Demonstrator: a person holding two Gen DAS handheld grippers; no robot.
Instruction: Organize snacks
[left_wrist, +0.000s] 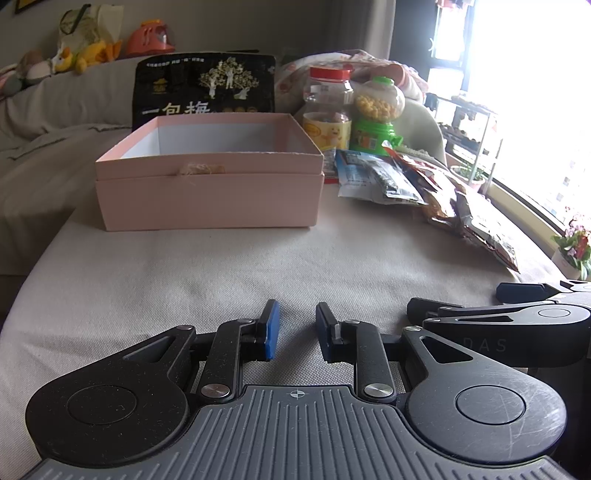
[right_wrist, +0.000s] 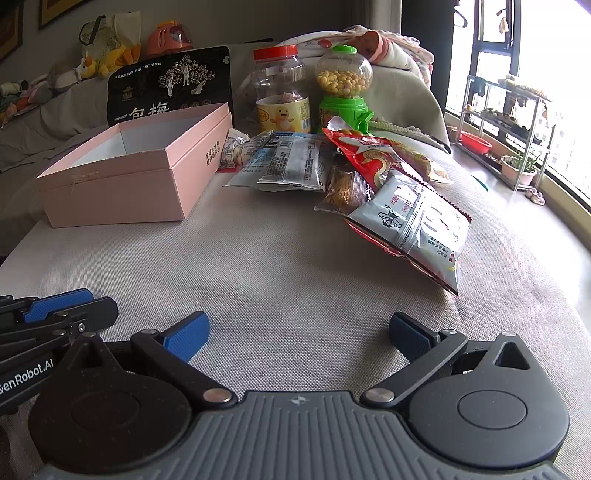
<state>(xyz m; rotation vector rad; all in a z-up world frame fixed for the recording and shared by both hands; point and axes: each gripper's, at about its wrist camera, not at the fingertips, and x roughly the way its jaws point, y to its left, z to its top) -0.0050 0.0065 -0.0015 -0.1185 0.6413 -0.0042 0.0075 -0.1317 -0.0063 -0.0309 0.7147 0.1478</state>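
Right gripper (right_wrist: 299, 334) gapes wide, left gripper (left_wrist: 297, 328) narrowly parted, both empty. Snack packets (right_wrist: 369, 184) lie heaped ahead-right, pink box (right_wrist: 122, 173) ahead-left. Slippery overlapping packets could drag neighbours or slip free.

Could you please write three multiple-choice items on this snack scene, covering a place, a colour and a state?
1. Where does the black pouch stand?
A. behind the pink box
B. inside it
C. on the snack packets

2. What colour is the clear jar's lid?
A. green
B. red
C. blue

3. How is the right gripper?
A. shut on a packet
B. shut on nothing
C. open, holding nothing

Answers: 1 A, the pouch rises past the box's far wall; 2 B, the lid is red; 3 C, its fingers stand wide apart over bare cloth.
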